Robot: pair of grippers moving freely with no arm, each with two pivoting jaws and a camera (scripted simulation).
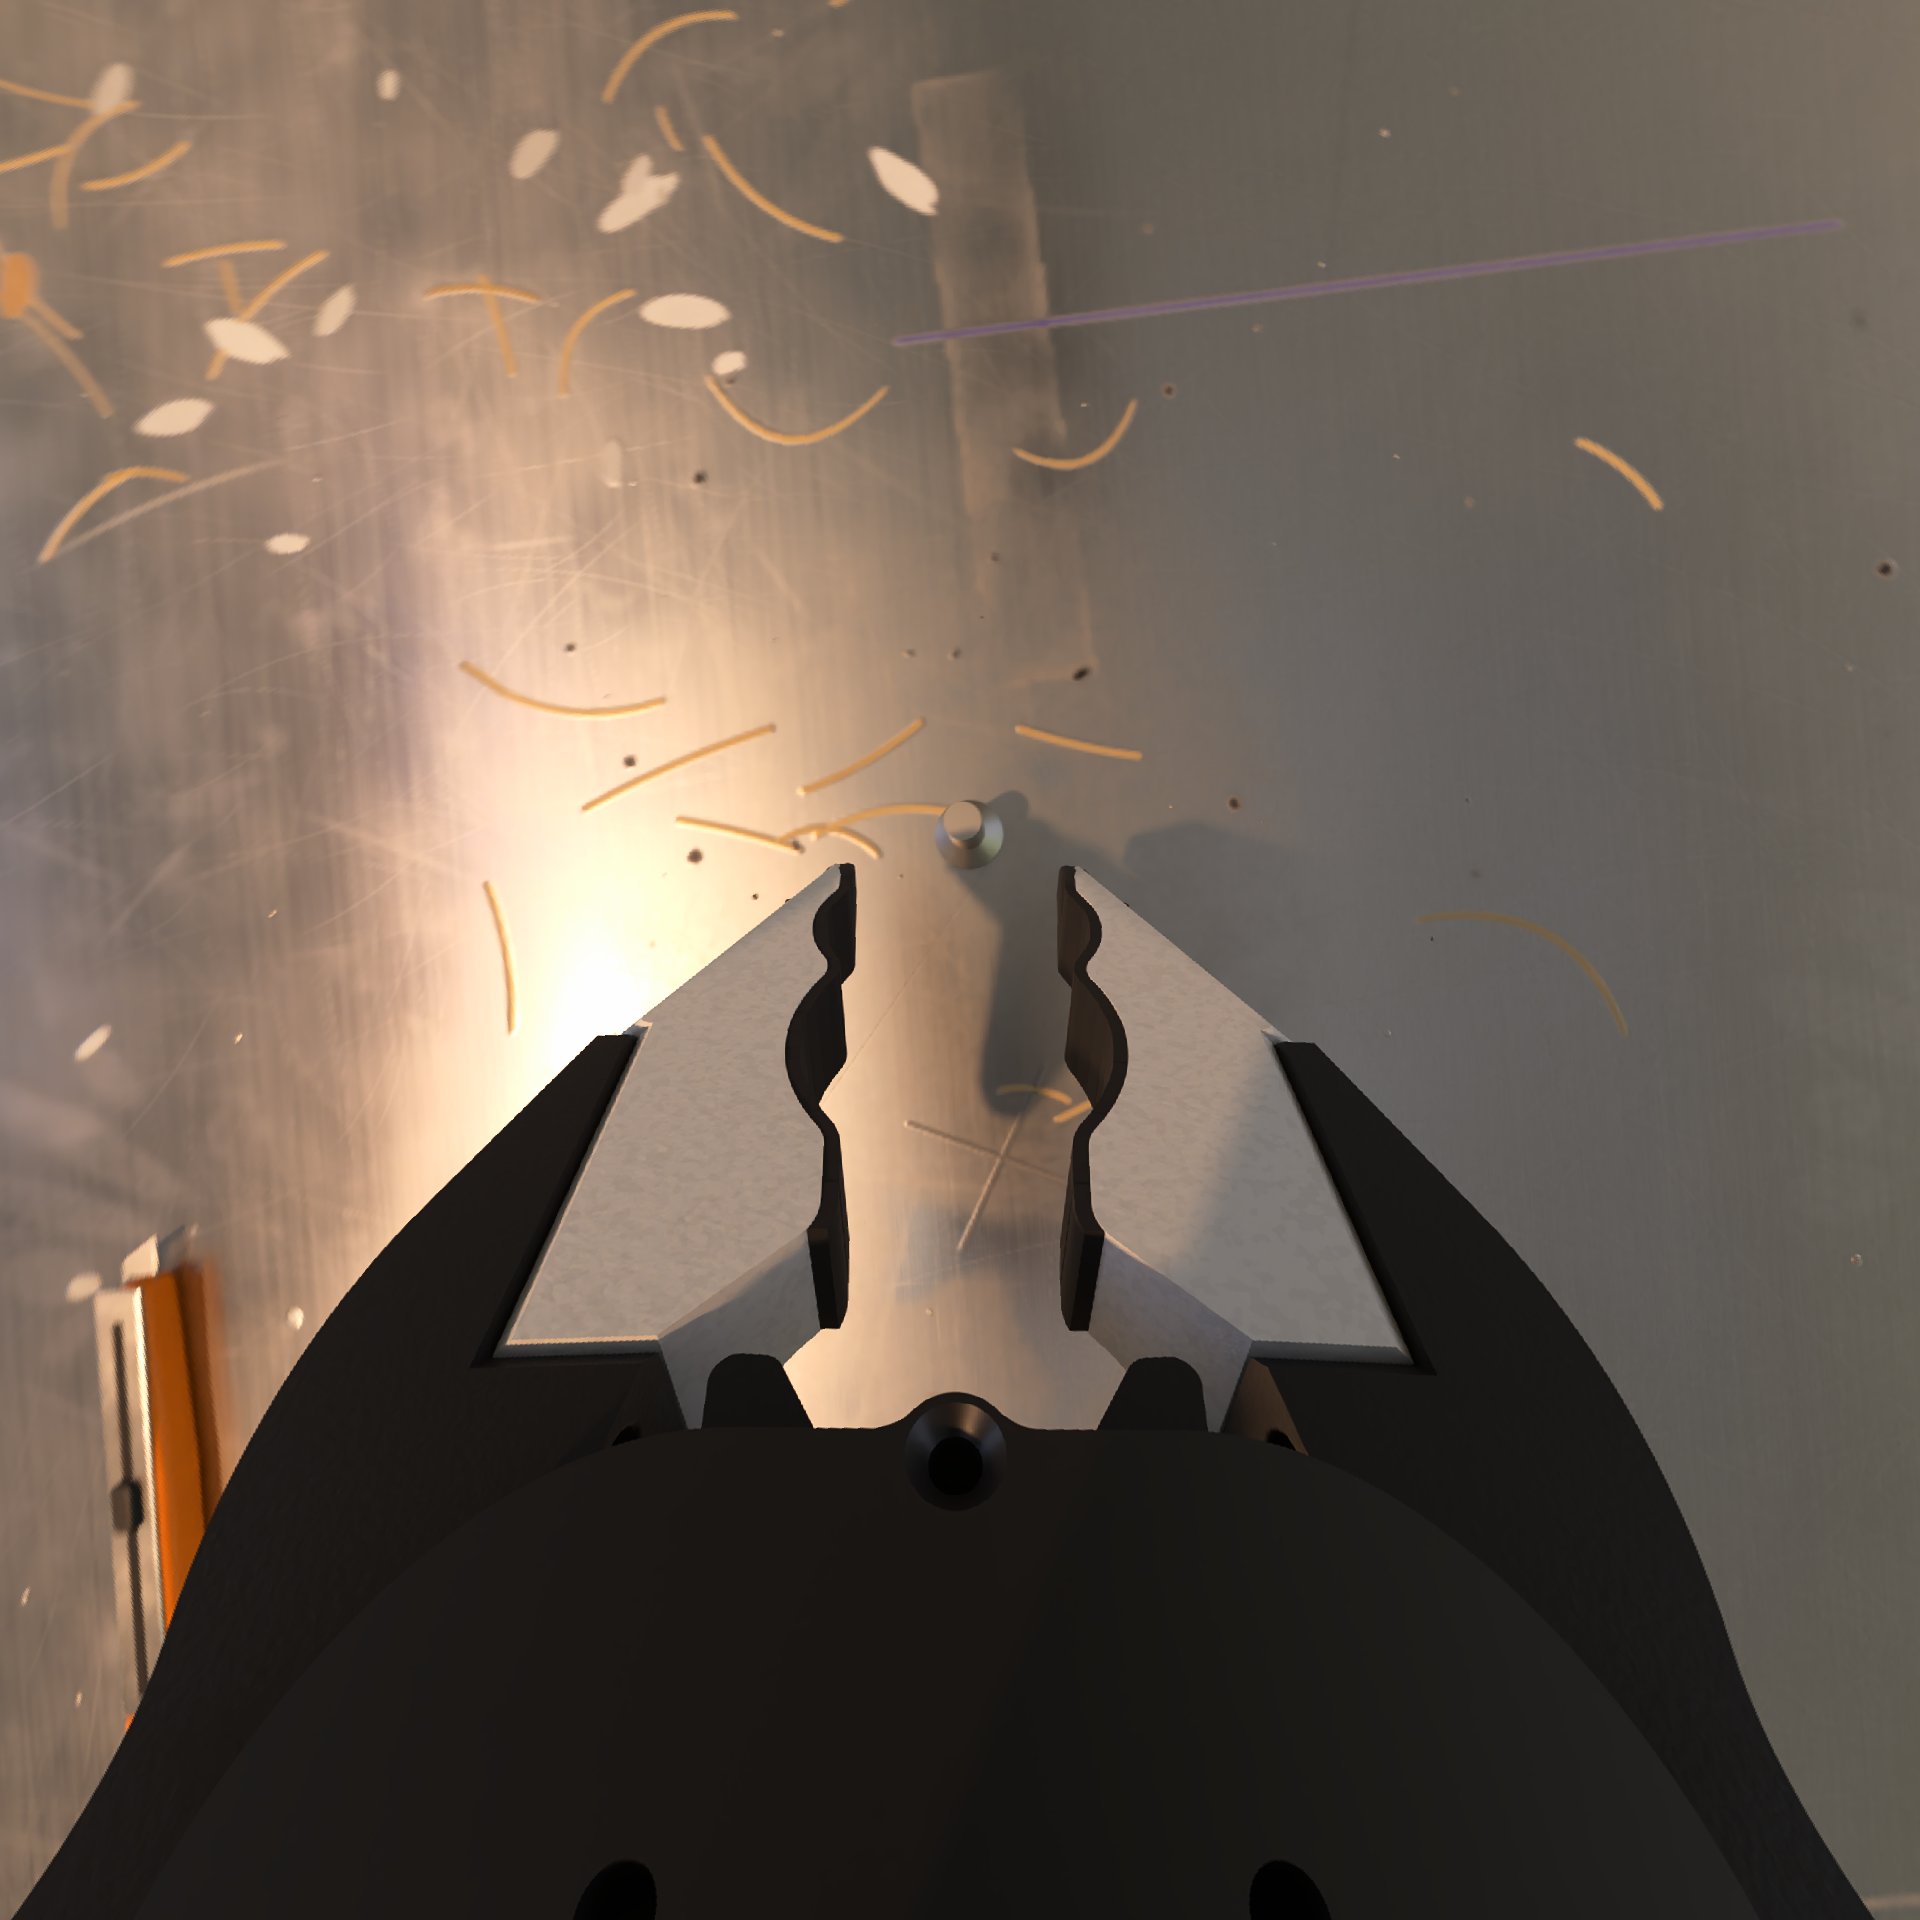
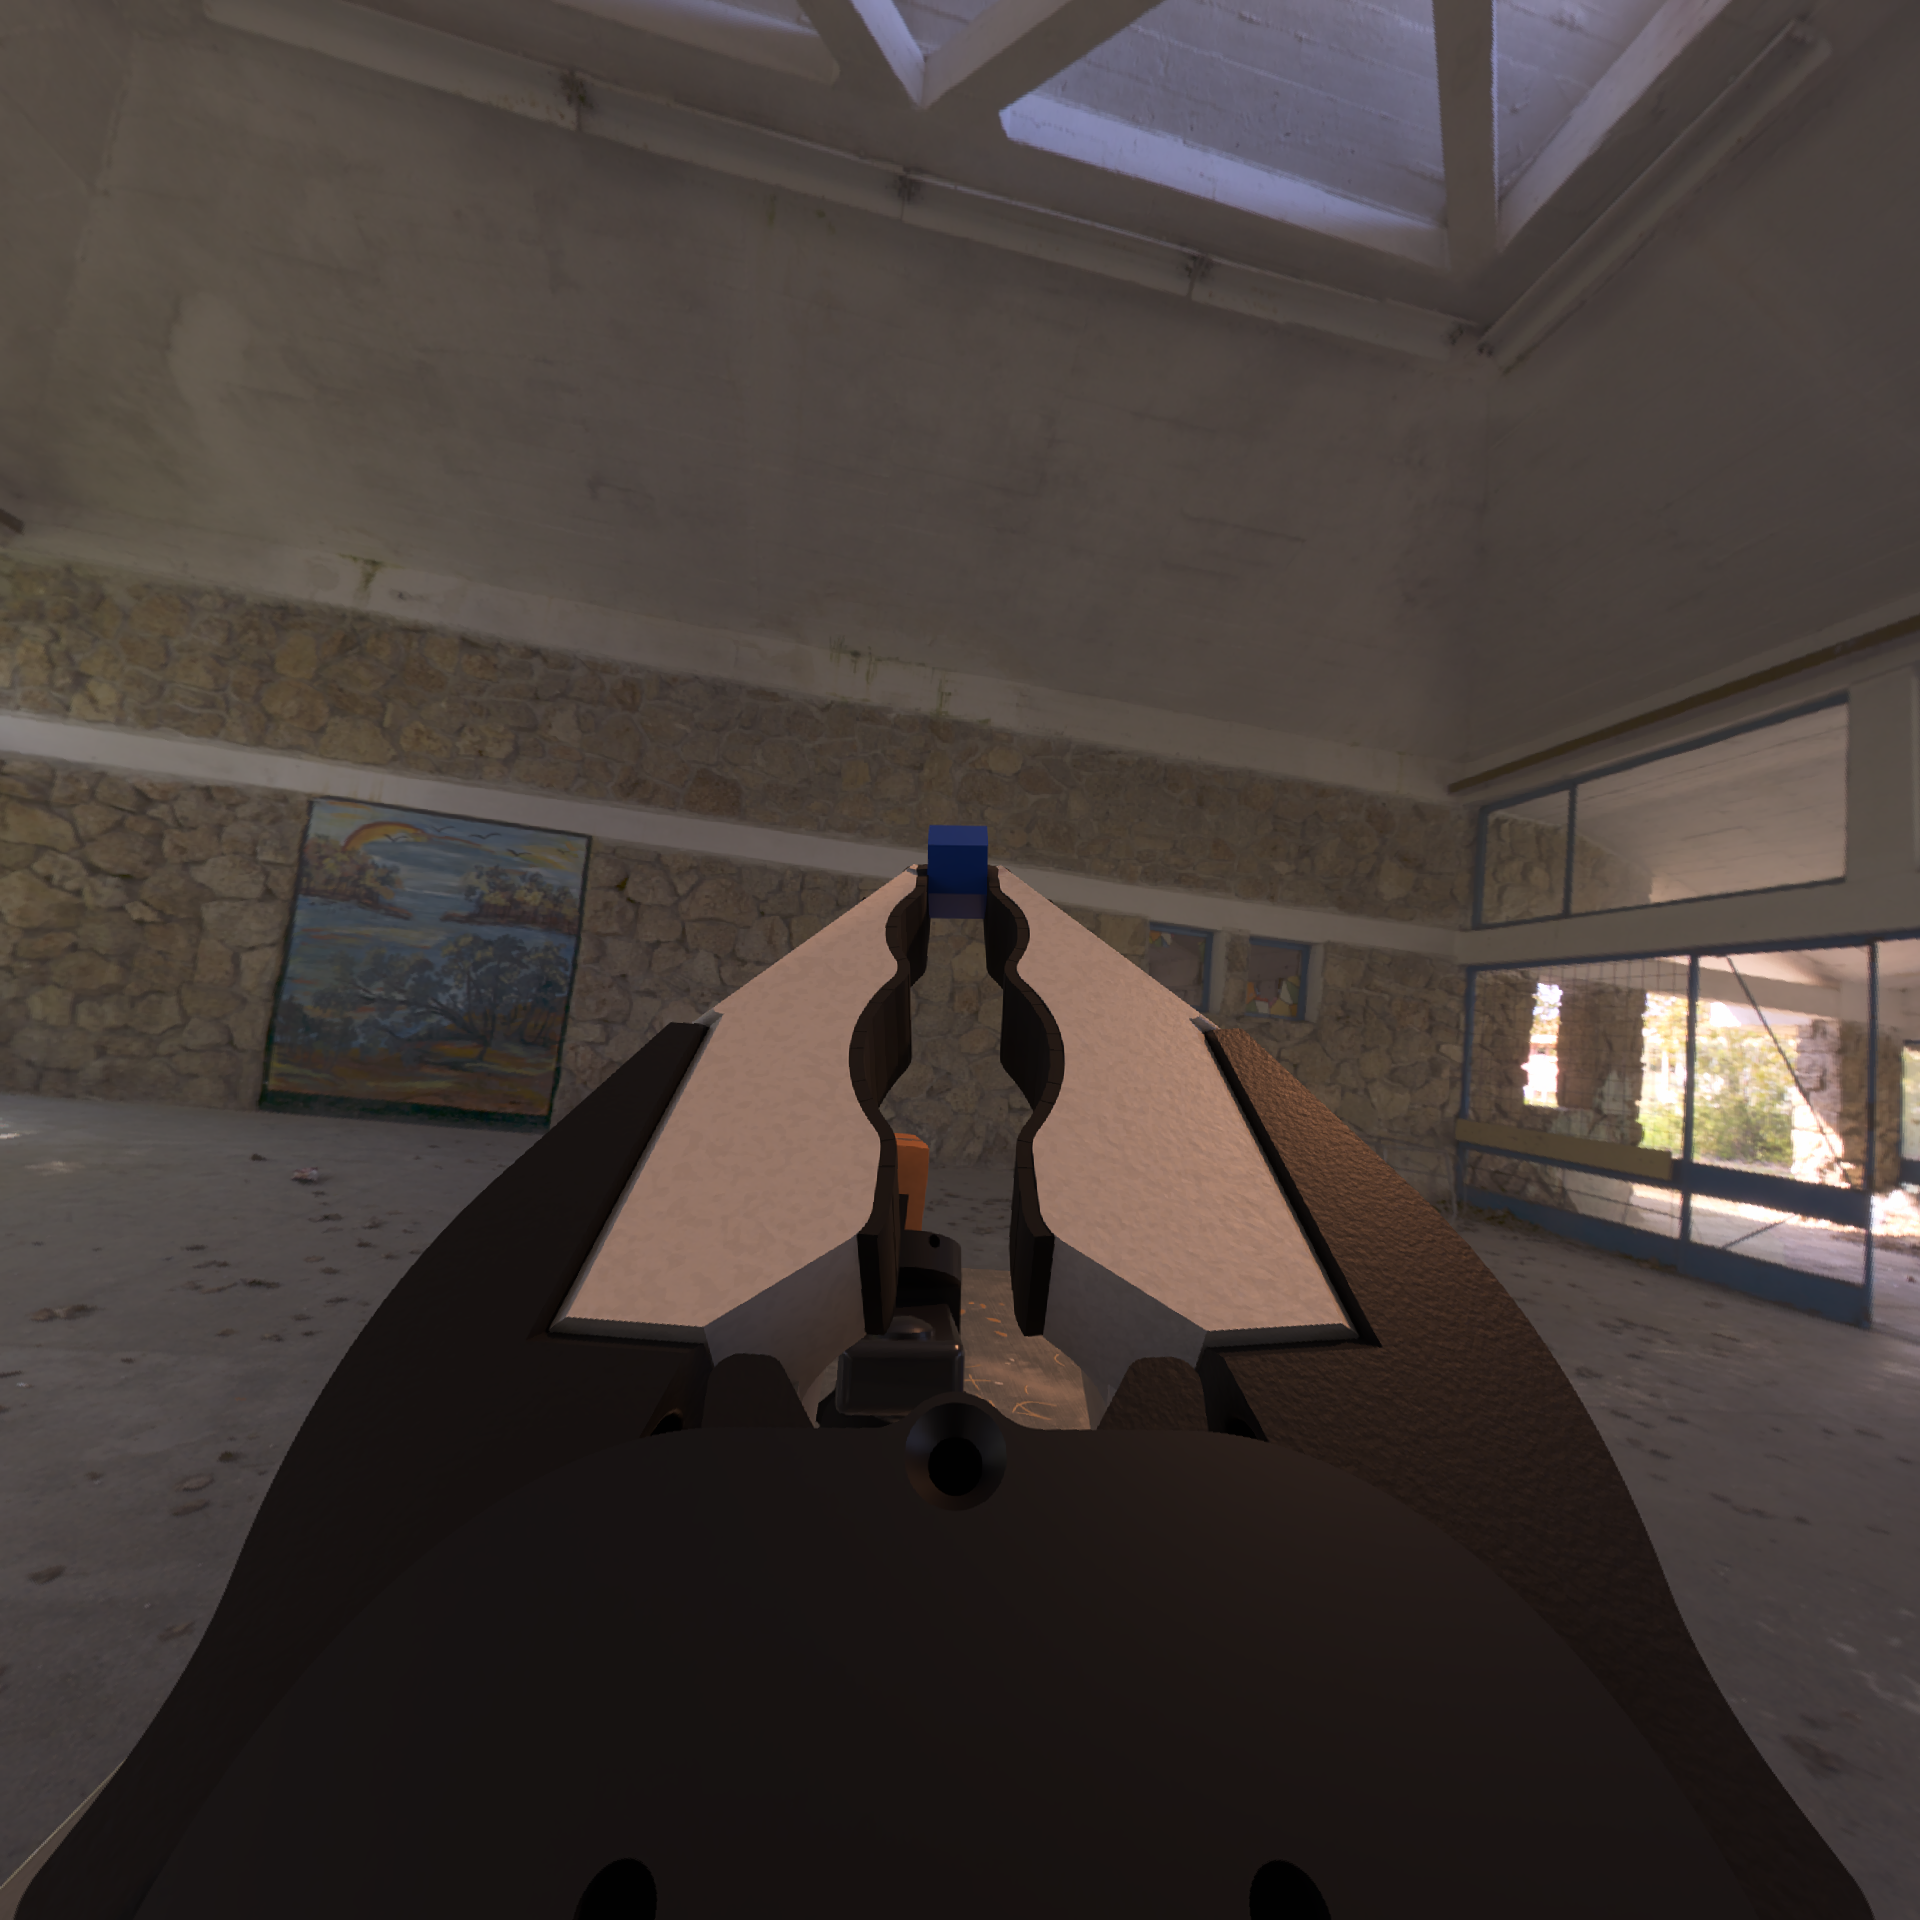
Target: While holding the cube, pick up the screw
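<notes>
In the left wrist view a small silver screw (image 1: 969, 831) stands head down on a scratched metal tabletop (image 1: 1455, 727), shank pointing up. My left gripper (image 1: 956, 883) is open and empty, looking down, its fingertips just short of the screw, which lies in line with the gap. In the right wrist view my right gripper (image 2: 956, 883) is shut on a small blue cube (image 2: 956, 868) at its fingertips and holds it up level, facing a stone wall. Below, between its fingers, part of the other gripper (image 2: 904, 1320) shows, black and orange.
The tabletop carries several tan curved scratches and pale flecks (image 1: 675, 312). An orange and silver part of the other gripper (image 1: 156, 1455) shows at the lower left of the left wrist view. A painting (image 2: 426, 977) hangs on the far stone wall.
</notes>
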